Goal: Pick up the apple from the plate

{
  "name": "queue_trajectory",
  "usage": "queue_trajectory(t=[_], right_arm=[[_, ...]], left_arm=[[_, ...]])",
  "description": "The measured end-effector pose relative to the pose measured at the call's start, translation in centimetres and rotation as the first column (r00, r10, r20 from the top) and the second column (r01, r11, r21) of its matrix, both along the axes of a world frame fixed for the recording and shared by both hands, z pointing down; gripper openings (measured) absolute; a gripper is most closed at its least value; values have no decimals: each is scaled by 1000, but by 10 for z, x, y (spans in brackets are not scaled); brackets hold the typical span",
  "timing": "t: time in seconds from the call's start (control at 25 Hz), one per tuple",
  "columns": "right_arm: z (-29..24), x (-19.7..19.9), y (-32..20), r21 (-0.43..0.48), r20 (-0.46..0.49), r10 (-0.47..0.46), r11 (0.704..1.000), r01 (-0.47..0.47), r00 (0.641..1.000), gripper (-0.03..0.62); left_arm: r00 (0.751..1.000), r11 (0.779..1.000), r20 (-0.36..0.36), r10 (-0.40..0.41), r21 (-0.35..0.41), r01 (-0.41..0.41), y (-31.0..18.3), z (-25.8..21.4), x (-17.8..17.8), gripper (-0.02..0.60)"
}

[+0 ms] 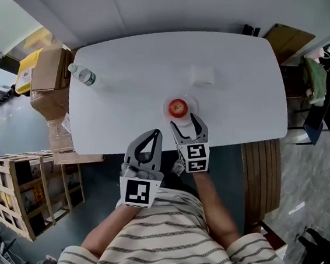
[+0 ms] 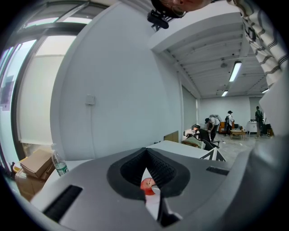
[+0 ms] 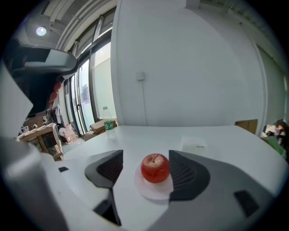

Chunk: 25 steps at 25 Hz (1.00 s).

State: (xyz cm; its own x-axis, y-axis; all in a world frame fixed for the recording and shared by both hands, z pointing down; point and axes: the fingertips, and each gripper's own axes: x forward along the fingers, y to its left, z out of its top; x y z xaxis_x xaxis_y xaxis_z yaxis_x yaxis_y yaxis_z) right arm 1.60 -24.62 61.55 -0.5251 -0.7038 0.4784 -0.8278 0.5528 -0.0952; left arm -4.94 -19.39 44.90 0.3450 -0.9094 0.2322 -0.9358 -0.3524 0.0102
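The apple (image 1: 178,107) is red and sits on a small white plate (image 1: 191,102), a little below the centre of the head view, near the lower edge of the white table (image 1: 129,78). The right gripper (image 1: 183,121) is just below the plate. Its jaws stand wide apart, and in the right gripper view the apple appears in the gap between them, with no pad touching it. The left gripper (image 1: 156,133) is at lower centre, off the table edge, with its jaws pressed together and nothing inside. A water bottle (image 1: 83,76) lies on the table at the left.
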Motion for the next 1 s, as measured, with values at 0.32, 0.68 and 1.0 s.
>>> queue_trajectory(t=[0.32,0.68,1.0], right_arm=[[34,-7,-11,-16,-34,2,1000,-3,999,339],[80,0,-21,-59,-120,-12,998,5,993,353],[93,-1,-29,-68,-96,3,998,-10,995,353]], left_arm=[[1000,1000,22,-9,5,8,1,3,-8,6],[998,1000,62,-11,11,10,5,5,-8,5],[996,999,86,-36,-28,39,4,15,-14,5]])
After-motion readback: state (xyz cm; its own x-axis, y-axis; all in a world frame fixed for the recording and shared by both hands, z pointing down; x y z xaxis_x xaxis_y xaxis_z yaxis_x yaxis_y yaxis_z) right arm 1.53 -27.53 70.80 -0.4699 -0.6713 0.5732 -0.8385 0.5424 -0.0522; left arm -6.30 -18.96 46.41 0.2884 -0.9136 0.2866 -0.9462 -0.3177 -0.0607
